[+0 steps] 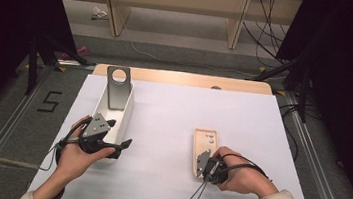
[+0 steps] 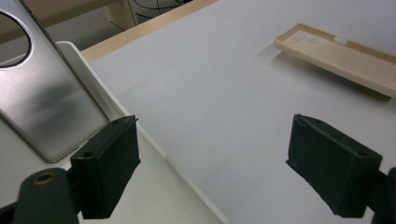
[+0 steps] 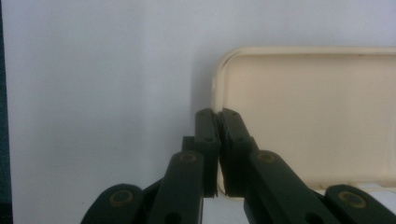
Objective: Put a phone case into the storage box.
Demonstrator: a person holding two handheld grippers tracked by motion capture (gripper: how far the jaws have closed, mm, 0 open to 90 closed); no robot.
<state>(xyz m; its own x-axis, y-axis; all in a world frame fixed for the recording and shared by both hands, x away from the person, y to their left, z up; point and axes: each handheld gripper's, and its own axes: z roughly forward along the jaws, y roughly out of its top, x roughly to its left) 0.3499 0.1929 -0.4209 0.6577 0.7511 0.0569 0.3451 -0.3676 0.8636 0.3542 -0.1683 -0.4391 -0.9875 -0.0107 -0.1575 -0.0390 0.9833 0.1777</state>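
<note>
The right tool (image 3: 217, 116) is pinching its jaws together on the near long rim of the beige phone case (image 1: 205, 145), which is lying flat towards the near right part of the surface (image 1: 173, 114). The left tool (image 2: 212, 163) is hovering wide open and empty over the white tray (image 1: 125, 111) at the left edge. The grasping step looks under way; next, lifting calls for a firm hold

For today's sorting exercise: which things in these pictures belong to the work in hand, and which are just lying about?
In the work:
- beige phone case, its side wall pinched in the right gripper
- white tray, its rim between the open pads of the left gripper
- metal stand in the tray

Lying about:
- cables on the floor beyond the table
- wooden shelf legs
</note>
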